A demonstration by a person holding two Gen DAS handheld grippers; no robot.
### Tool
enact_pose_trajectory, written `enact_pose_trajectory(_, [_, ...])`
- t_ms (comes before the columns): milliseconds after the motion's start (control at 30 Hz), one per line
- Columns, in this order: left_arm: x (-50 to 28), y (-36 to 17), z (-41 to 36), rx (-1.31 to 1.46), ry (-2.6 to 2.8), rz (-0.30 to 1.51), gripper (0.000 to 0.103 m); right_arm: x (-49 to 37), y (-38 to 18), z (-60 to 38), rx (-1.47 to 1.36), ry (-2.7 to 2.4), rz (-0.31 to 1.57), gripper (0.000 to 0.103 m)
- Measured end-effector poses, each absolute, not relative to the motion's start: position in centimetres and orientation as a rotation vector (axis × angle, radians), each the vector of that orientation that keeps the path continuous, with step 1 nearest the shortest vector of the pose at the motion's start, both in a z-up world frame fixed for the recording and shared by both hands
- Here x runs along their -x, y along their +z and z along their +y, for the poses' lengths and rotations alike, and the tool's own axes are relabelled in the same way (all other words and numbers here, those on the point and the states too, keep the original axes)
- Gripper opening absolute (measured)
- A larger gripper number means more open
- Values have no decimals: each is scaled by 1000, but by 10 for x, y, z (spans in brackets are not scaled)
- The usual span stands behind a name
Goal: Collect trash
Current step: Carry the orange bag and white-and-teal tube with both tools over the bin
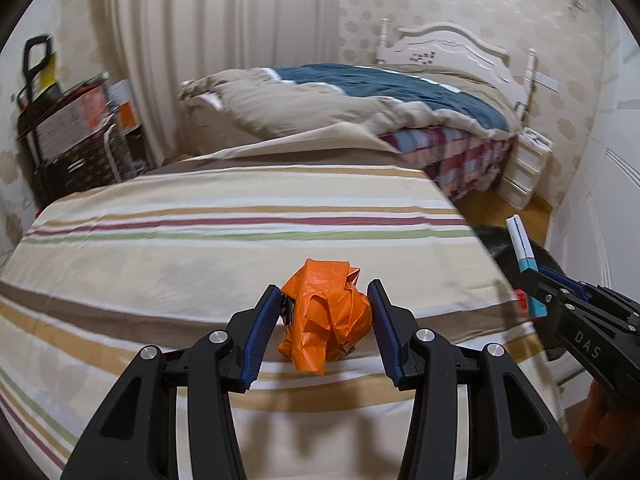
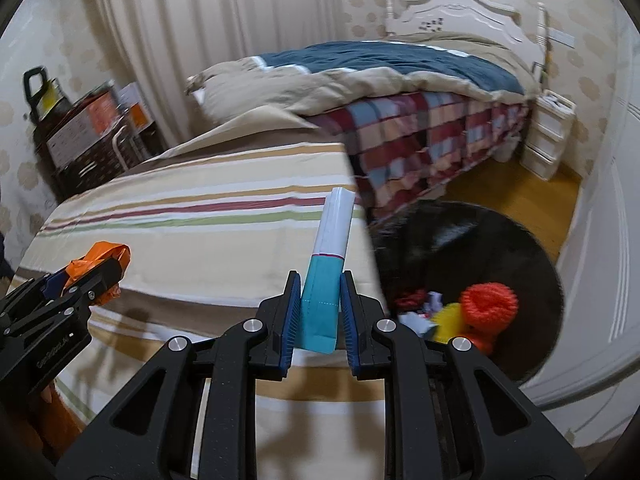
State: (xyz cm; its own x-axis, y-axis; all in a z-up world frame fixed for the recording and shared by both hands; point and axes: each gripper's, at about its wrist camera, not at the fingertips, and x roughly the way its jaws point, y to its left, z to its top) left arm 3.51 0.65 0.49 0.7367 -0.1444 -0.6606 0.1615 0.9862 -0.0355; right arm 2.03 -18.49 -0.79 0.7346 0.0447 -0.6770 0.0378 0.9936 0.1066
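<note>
My left gripper [image 1: 325, 292] is shut on a crumpled orange plastic bag [image 1: 326, 320] and holds it above the striped bedsheet [image 1: 200, 240]. My right gripper [image 2: 320, 280] is shut on a flat teal-and-white carton [image 2: 330, 248], which stands upright between its pads. The carton also shows at the right of the left wrist view [image 1: 522, 248]. The orange bag and left gripper show at the left of the right wrist view [image 2: 96, 268]. A black trash bag [image 2: 468, 260] lies open on the floor right of the bed, with red, yellow and other items [image 2: 480, 308] inside.
A second bed with a blue-and-beige duvet [image 2: 380, 68] and checked skirt stands behind. A white drawer unit [image 2: 548, 136] sits by the far wall. Boxes and a dark crate [image 1: 76, 132] stand at the left. A white door [image 2: 600, 240] is at the right.
</note>
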Motion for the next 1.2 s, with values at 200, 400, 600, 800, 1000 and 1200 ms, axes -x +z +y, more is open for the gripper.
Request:
enact_pose_trajectory(200, [-39,6,-49,-78,-258,711,47,-19,-9,-234,-147,-78,732,20])
enact_pose_trajectory(400, [-47,6,-97,-116,-335,700,47,-23,-13,-278,-176,-148,730,20])
enact_pose_trajectory(600, [-59,4,-136,-143,-381,689,47,-28,-21,-308,-204,-192,740,20])
enact_pose_trajectory(800, [-73,-6,-169,-178,-403,701,47,-34,-33,-328,-227,-218,761,20])
enact_pose_trajectory(1000, [-82,-16,-187,-205,-413,723,47,-39,-43,-341,-240,-233,780,21])
enact_pose_trajectory(1200, [-86,-20,-196,-210,-413,740,48,-42,-48,-348,-246,-244,790,21])
